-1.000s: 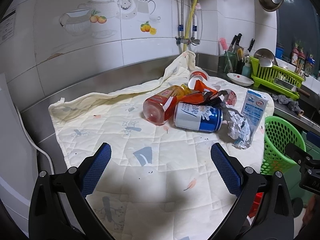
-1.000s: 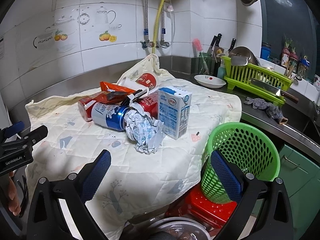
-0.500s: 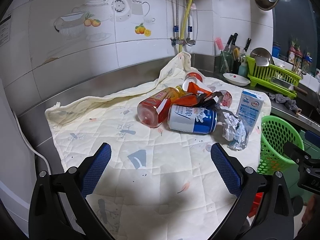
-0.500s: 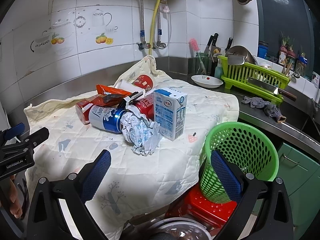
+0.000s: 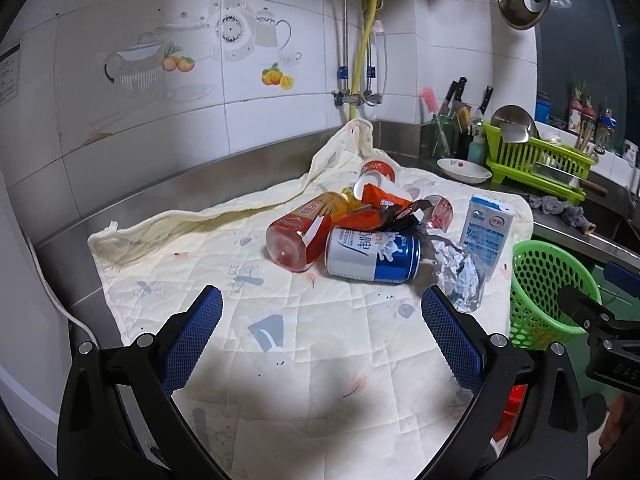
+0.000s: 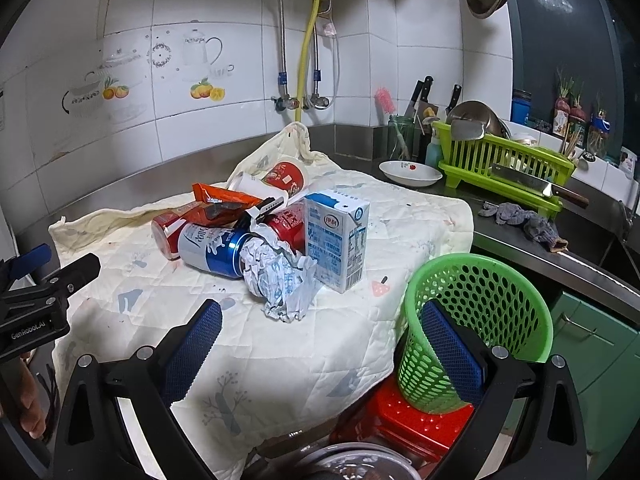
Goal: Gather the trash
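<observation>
Blue mesh-textured pads line both grippers, and each is spread wide with nothing between its fingers. The left gripper [image 5: 320,328] hangs over the near part of a quilted cream cloth [image 5: 280,344] that covers the table, short of the trash heap. The right gripper [image 6: 320,344] hangs over the cloth's draped front edge, with its right finger in front of the green basket [image 6: 480,304].

That basket is round perforated plastic, standing on a red plastic stool [image 6: 404,420] just beside the table's edge; its inside shows no trash (only the mesh wall and rim are visible).

Taking the blue-and-white can [image 5: 372,256] as landmark, lying on its side in the heap: a crumpled ball of printed paper [image 6: 280,280] touches its open end, toward the basket. Beyond the paper stands an upright blue-and-white milk carton [image 6: 336,240], boxy and sharp-edged. Against the can's far side lies a clear plastic bottle with red label [image 5: 300,232], also on its side. An orange foil wrapper [image 6: 224,196] rests across the top of the heap, and behind it a red-and-white paper cup [image 6: 280,180] lies tipped over. A red can [image 6: 288,224] sits between the blue-and-white can and the carton.

Farther back from the can, well apart, a white bowl [image 6: 410,172] and a lime-green dish rack [image 6: 504,164] holding metal pans sit on the steel surface.
</observation>
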`<state>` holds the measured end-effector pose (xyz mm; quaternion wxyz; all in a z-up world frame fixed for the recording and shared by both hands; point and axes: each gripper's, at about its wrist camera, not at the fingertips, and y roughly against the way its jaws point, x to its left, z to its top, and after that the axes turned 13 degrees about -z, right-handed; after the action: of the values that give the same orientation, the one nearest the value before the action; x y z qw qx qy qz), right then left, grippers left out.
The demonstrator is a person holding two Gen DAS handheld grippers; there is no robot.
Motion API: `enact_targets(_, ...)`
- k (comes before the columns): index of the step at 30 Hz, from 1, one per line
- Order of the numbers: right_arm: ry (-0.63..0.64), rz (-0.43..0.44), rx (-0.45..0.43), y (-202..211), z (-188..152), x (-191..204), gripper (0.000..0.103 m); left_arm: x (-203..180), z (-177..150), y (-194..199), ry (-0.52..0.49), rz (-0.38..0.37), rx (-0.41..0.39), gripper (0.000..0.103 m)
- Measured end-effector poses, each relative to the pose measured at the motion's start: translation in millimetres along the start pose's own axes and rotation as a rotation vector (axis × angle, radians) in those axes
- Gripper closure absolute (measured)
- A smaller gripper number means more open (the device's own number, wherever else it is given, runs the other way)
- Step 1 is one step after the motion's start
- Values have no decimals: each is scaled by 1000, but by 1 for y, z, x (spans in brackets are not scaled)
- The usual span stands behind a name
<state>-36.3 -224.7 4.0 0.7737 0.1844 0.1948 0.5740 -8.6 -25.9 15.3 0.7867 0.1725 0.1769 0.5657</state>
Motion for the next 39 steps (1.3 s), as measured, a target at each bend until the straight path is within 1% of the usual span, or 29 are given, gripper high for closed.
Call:
enact_targets(6,-4,2,-18,5,2,-1,6,-3,6,8,-3,1,-40,5)
enact_targets(10,-5,4,-26,7,4,-1,6,0,8,7,10,-2,-41,5)
enact_targets(26,4,8,-41,0,11,0,6,2,9,-2,-11,18,-51,5)
enact_targets(29,16,17,-37,-8,16,0,6,7,9,-6,-6,23,-43,5)
enact_targets(31,15,44,-27,-15,20,0,7,10,9,-7,-4,32,-41,5)
enact_targets(39,52,109,6,-50,39,10,8,28,12,-21,54,40,-15,5)
